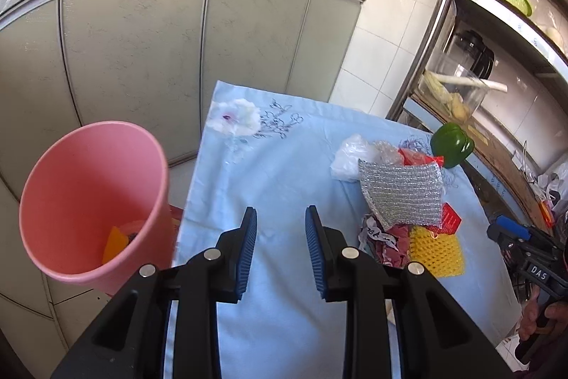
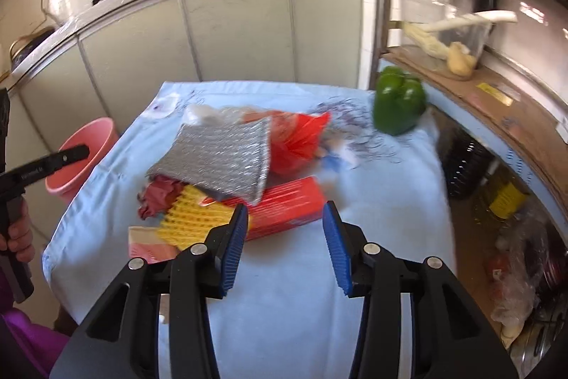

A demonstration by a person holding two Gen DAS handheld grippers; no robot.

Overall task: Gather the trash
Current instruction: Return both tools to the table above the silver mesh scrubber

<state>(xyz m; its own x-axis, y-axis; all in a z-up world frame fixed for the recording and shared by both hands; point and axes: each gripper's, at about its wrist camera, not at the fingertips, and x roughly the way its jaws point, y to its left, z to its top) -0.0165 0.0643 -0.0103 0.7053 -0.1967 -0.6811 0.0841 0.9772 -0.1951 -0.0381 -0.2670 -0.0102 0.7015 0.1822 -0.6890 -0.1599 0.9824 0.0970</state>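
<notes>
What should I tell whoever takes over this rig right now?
Left claw: open, empty, over the blue cloth beside the pink bin.
Right claw: open, empty, nearest the red box.
Done: the bin holds something orange.
Left: silver scrub pad, yellow foam net, red bag, crumpled wrappers and clear plastic remain heaped on the cloth. The green pepper sits apart.

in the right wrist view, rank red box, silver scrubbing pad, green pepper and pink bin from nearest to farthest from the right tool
1. red box, just ahead between the fingers
2. silver scrubbing pad, ahead left, lying over the pile
3. green pepper, far right, and pink bin, far left off the table: too close to call
</notes>
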